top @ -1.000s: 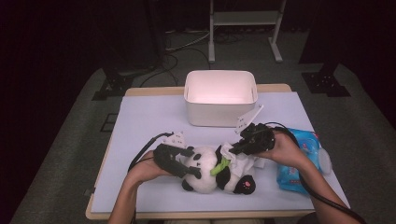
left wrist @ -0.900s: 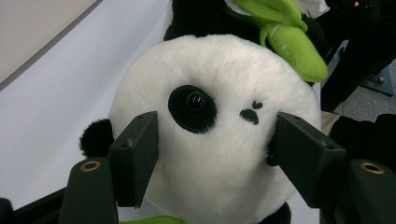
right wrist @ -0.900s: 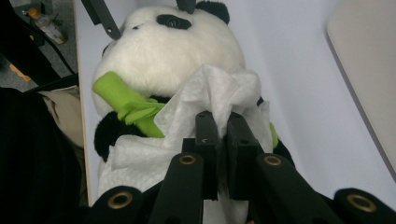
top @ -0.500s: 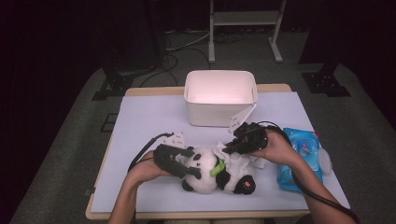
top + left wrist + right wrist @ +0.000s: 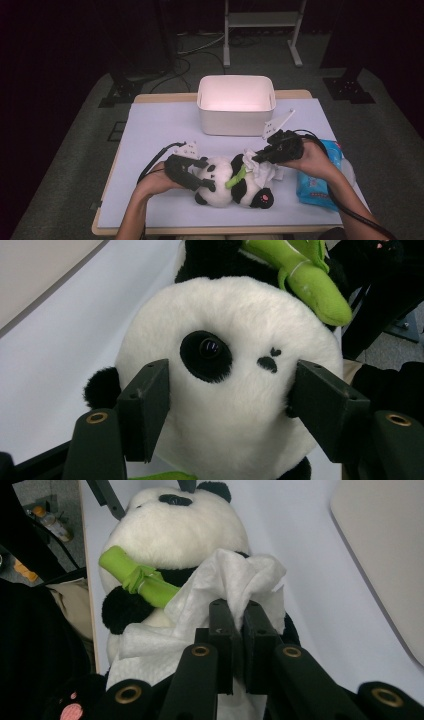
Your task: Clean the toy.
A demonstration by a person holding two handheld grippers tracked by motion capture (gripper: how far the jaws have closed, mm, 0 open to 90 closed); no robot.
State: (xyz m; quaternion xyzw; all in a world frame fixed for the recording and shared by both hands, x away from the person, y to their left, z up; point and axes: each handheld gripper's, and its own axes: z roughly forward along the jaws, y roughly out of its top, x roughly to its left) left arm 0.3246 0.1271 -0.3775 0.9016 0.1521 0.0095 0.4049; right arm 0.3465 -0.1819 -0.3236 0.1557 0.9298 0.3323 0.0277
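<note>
I have the black-and-white plush panda toy (image 5: pixel 230 182) lying on its back on the pale lavender counter (image 5: pixel 150 130), its long axis running across the counter from my left to my right: head toward my left hand, feet toward my right. My left gripper (image 5: pixel 192 176) straddles the head, and in the left gripper view its fingers (image 5: pixel 145 407) press into the white fur on either side of the face, so I read that as a hold on the head, keeping the toy steady.

My right gripper (image 5: pixel 257 156) has its fingers (image 5: pixel 222 630) pinched tight on a crumpled white wet wipe (image 5: pixel 225 580). The wipe sits right on the panda's dark chest, just beside the green plush bamboo stalk (image 5: pixel 142 582) tucked across the body. That is the relation I care about: the belly and legs lie directly under and ahead of the right fingers, along the toy's length, so the right hand is the one placed to rub further, while the left is nearer the head and only anchors.

Counting: one panda, one bamboo stalk, one wipe in use, one blue soft pack of wipes (image 5: pixel 320 175) at the counter's right edge under my right wrist, and one white rectangular plastic bin (image 5: pixel 236 105) at the far middle, which looks empty.
</note>
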